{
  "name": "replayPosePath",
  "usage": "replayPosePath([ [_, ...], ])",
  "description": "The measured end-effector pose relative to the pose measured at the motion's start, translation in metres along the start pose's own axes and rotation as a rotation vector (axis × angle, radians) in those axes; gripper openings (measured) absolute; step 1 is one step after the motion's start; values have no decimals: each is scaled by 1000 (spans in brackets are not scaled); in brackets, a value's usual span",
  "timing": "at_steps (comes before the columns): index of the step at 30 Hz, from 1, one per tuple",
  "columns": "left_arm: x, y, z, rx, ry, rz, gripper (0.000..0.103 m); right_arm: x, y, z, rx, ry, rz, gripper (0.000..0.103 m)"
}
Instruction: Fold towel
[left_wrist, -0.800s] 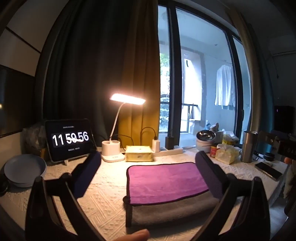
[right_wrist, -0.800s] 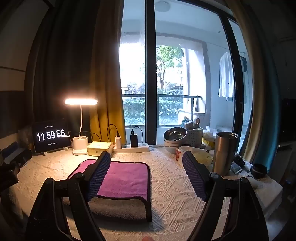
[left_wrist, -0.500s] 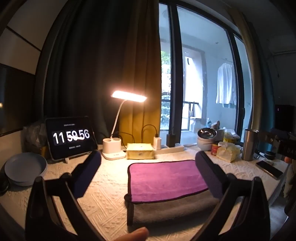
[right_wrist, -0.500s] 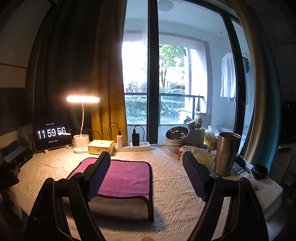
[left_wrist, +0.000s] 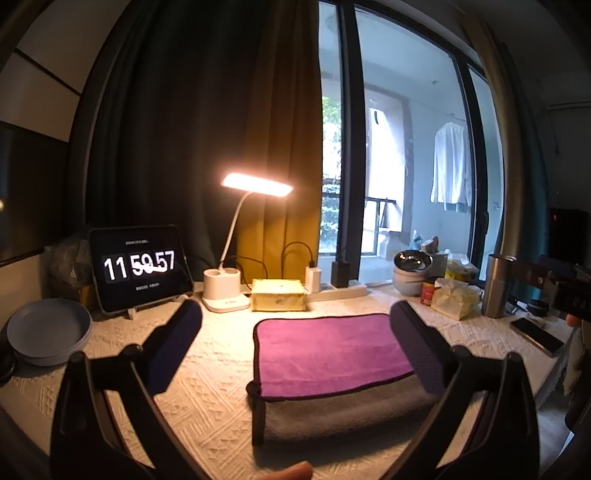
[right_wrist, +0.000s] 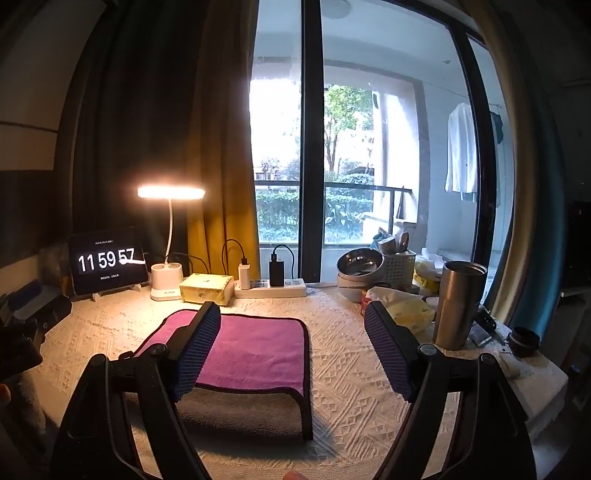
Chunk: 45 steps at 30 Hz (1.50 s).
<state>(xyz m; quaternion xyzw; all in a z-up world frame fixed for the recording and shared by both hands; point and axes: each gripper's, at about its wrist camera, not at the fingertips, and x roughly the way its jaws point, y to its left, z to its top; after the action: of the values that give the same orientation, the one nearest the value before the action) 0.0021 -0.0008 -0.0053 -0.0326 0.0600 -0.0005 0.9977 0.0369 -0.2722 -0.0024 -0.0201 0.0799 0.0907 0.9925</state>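
Note:
A towel (left_wrist: 328, 350) lies folded on the white textured tablecloth, purple face up with a grey layer showing along its near edge. It also shows in the right wrist view (right_wrist: 255, 354). My left gripper (left_wrist: 295, 332) is open and empty, held above the table just short of the towel's near left part. My right gripper (right_wrist: 291, 332) is open and empty, with its left finger (right_wrist: 195, 347) in front of the towel's left side. Neither gripper touches the towel.
Behind the towel stand a lit desk lamp (left_wrist: 227, 288), a yellow box (left_wrist: 279, 295), a power strip (right_wrist: 271, 288) and a tablet clock (left_wrist: 138, 267). A grey plate (left_wrist: 48, 330) sits at the left. A steel tumbler (right_wrist: 458, 302), bowls (right_wrist: 356, 267), tissues and a phone (left_wrist: 537, 336) crowd the right.
Both cameras have tilted or lifted slightly, so the scene sits a little lower in view. The clock went from 11:59:56 to 11:59:57. The towel has not moved.

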Motion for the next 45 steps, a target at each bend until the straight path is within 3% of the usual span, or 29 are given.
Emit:
replayPosePath([
  [45, 1, 4, -3, -16, 14, 5, 102, 4, 1, -4, -6, 21, 8, 83],
])
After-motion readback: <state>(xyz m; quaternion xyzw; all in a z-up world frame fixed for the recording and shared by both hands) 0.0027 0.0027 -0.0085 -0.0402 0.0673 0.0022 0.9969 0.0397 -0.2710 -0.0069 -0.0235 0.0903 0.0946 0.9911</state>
